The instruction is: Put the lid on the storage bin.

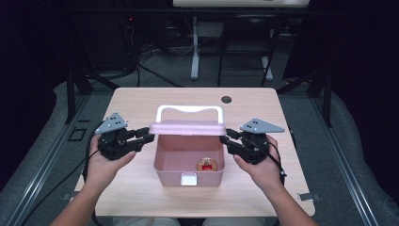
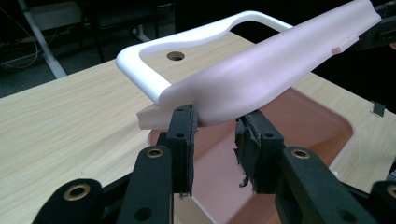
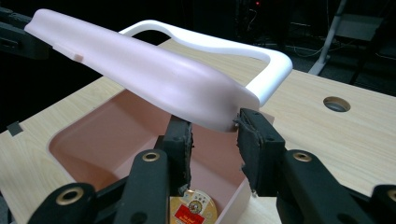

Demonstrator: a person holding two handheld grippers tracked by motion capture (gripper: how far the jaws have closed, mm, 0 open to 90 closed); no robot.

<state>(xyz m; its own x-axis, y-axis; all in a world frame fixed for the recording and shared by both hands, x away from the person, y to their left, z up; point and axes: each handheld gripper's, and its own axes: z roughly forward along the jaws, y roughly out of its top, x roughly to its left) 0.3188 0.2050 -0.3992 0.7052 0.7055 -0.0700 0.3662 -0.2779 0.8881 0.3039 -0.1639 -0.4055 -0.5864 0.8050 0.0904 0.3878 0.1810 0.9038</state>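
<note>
The pink lid hangs tilted above the open pink box, long axis spanning both grippers: left gripper and right gripper jaws each seemingly clamped on an end, above the surface

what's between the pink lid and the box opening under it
Nothing visible blocks it. The pink lid, held at each end by the left gripper and right gripper, hangs over the open pink box; a small round tin lies on its floor.

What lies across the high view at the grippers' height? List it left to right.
left gripper → pink lid raised over the pink box → right gripper
</note>
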